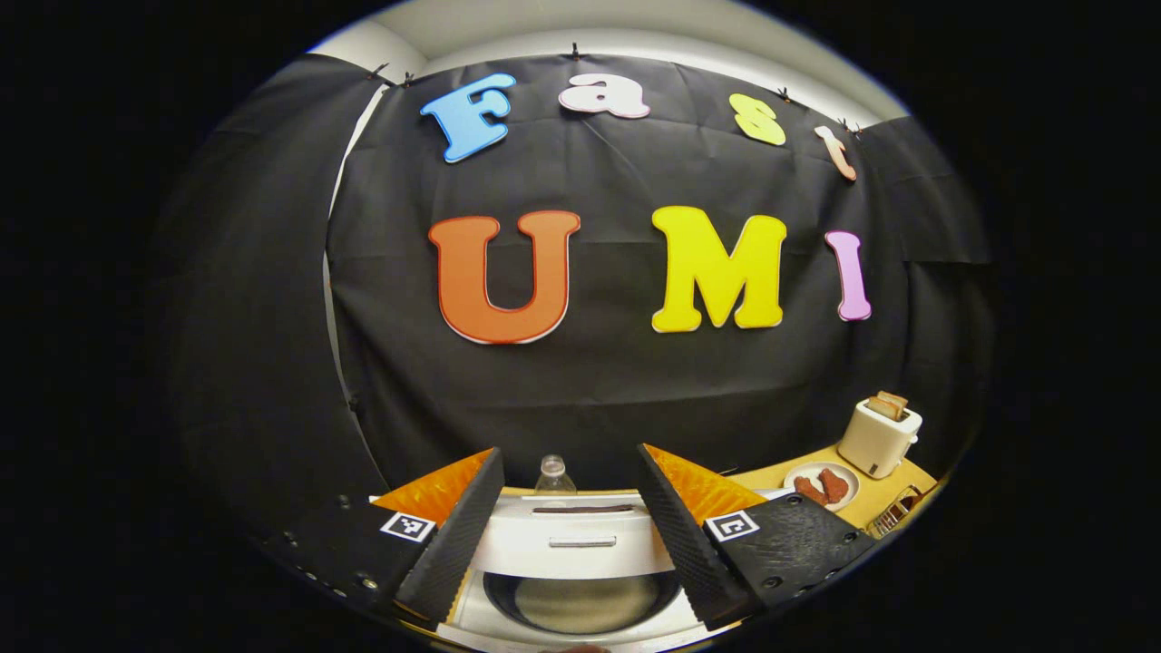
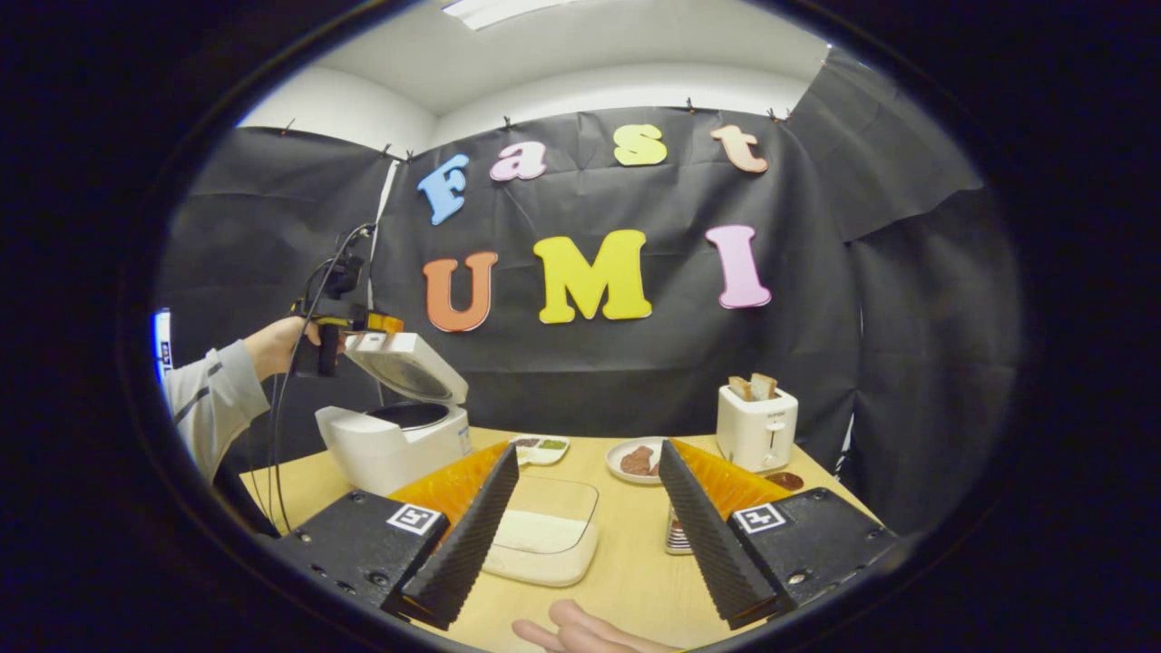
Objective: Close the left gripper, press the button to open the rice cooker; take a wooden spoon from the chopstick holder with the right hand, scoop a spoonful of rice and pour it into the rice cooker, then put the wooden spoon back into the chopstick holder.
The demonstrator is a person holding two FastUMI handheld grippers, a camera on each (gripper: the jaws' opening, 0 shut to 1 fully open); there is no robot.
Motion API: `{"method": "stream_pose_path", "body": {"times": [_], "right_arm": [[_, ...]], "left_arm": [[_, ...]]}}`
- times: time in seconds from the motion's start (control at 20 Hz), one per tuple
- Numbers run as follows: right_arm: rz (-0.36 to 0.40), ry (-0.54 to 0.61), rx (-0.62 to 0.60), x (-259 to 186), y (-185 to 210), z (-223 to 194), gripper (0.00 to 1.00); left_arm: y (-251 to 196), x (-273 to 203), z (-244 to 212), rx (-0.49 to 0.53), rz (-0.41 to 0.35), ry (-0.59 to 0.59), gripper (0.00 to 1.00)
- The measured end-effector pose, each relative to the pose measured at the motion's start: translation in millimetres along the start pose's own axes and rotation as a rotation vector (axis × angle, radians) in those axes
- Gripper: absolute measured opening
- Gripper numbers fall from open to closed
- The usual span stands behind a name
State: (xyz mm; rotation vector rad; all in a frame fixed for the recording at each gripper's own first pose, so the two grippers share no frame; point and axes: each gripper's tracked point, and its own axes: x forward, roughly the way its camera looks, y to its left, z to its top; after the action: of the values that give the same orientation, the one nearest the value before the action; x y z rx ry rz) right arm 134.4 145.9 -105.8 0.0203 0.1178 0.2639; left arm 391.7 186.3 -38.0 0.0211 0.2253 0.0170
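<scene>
Black cloth walls close off the booth behind a pale wooden table (image 2: 626, 553). At the left of the right gripper view, a person's hand (image 2: 272, 345) in a grey sleeve holds the left gripper (image 2: 349, 322) up by the raised lid (image 2: 408, 367) of the white rice cooker (image 2: 390, 444). The lid stands tilted open over the dark inner pot, so the button step looks done. In the left gripper view that gripper's ribbed fingers (image 1: 453, 544) stand apart over the cooker's smooth plastic shell and its round metal pot (image 1: 580, 603).

Next to the cooker, between the right gripper's (image 2: 585, 526) fingers, sits a clear, rounded rectangular container of rice (image 2: 544, 535), the white grain lying low in it. The right jaws are spread wide and hold nothing. Beyond are a small sauce dish (image 2: 540, 446), a plate of brown food (image 2: 639, 461), and a white toaster (image 2: 757, 426) with bread slices standing in it.

Just inside the right finger stands a small object (image 2: 676, 535) that may be the chopstick holder; the wooden spoon cannot be made out. Such a spoon should be light, stiff and slightly grippy, best pinched partway along the handle, kept level when loaded, since loose rice spills easily.
</scene>
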Motion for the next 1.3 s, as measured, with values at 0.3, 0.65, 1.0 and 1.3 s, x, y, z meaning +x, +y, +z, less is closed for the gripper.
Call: {"method": "stream_pose_path", "body": {"times": [0.3, 0.65, 1.0, 1.3], "right_arm": [[0.013, 0.010, -0.011, -25, 8, -9, 0.96], [0.013, -0.030, -0.044, -44, -4, -6, 1.00], [-0.003, 0.037, 0.020, -27, -33, -35, 1.00], [-0.016, 0.035, 0.043, -32, -48, -41, 1.00]], "left_arm": [[-15, -29, -74, 0.044, -0.009, 0.157, 0.96], [-14, -37, -124, -0.004, 0.025, 0.311, 0.98], [-16, -38, -136, -0.012, 0.047, 0.292, 0.99], [-17, -34, -136, -0.017, 0.061, 0.230, 0.99]]}}
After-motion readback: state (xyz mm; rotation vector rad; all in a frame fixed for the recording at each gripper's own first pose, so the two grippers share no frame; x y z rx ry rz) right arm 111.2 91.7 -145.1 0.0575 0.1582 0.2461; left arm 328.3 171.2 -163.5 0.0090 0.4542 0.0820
